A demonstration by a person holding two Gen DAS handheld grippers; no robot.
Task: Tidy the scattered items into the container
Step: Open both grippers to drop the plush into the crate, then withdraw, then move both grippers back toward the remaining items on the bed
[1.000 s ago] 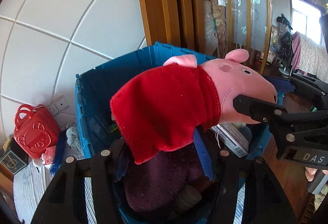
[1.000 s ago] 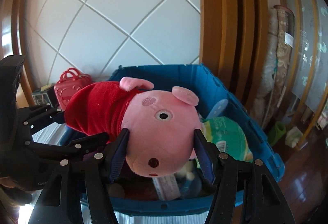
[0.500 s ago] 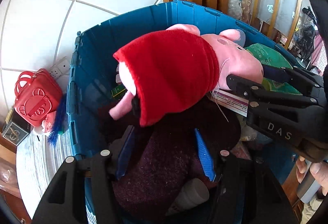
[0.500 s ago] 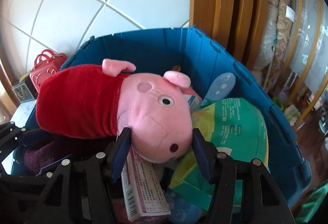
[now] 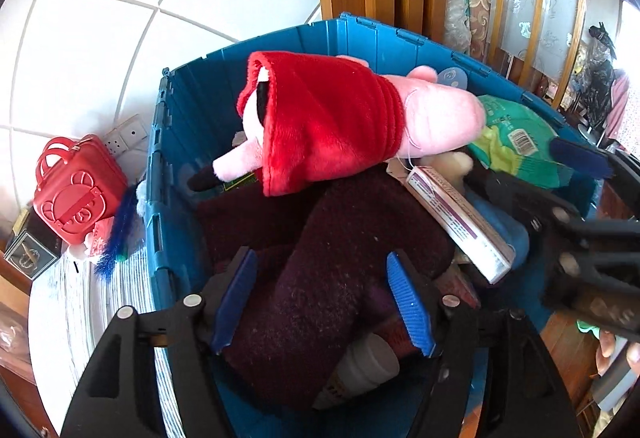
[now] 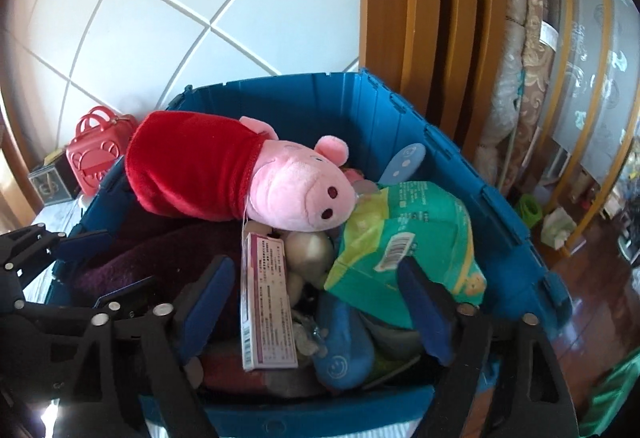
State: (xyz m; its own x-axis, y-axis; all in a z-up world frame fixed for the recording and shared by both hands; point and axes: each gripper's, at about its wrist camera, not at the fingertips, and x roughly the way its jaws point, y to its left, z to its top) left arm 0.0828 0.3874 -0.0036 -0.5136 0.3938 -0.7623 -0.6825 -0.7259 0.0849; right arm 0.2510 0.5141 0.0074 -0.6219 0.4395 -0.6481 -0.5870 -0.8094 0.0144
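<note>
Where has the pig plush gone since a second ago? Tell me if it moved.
Yes. The pig plush has dropped out of the right tool, which is now open, and lies inside the blue bin on the pile, its snout against the green pack.

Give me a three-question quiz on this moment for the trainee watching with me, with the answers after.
1. True or false: the right gripper is clamped on the pig plush.
2. What lies directly under the plush's red dress in the blue crate: A) the green packet, B) the dark maroon cloth, C) the red toy case?
3. Where does the red toy case sit relative to the crate?

Key
1. False: its jaws are open with nothing between them, and the plush rests on the pile.
2. B.
3. Outside it, by the tiled wall.
</note>
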